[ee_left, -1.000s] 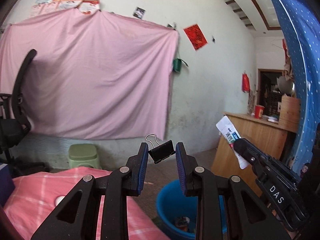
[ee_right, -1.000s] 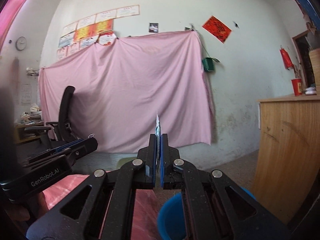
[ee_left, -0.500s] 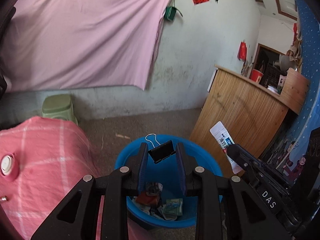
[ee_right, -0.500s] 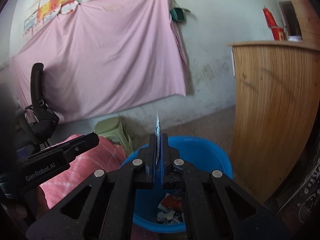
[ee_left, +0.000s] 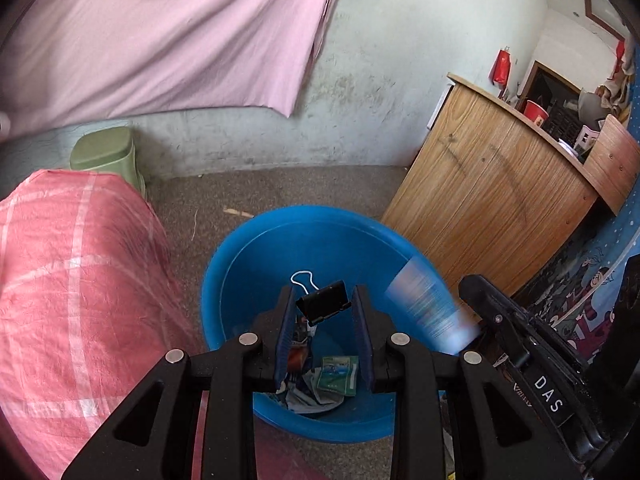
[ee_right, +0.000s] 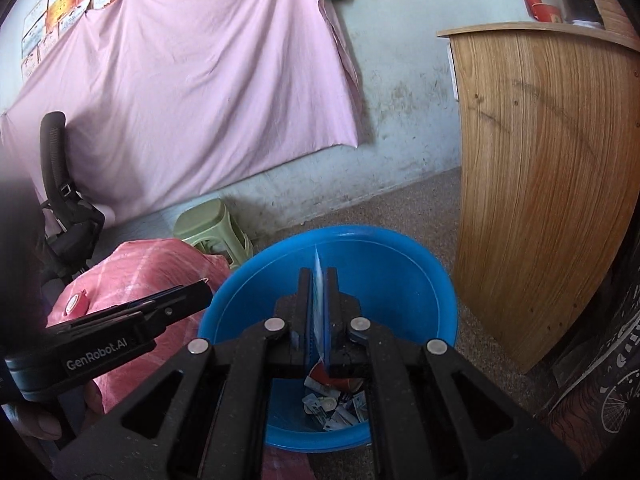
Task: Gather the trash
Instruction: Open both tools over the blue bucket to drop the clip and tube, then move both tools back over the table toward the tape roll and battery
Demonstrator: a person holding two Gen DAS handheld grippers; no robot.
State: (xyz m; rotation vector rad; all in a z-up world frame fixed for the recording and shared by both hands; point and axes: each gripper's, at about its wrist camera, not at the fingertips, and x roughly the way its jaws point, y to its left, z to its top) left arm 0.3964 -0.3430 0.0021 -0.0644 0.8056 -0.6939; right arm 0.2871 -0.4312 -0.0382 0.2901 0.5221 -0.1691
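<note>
Between the left fingers [ee_left: 286, 322], binder clip [ee_left: 323, 307] hangs over the bucket [ee_left: 224, 264].

A bright blue round plastic basin [ee_left: 240, 264] sits mid-frame; a black metal binder clip [ee_left: 323, 302] with a silvery wire loop hangs over it. At left, a pink cloth with pale white checks [ee_left: 72, 280]; upper left, a plain pink hanging sheet [ee_left: 160, 36]; a pale green plastic stool [ee_left: 106, 154]; at right, a brown wood-grain counter [ee_left: 492, 196]
</note>
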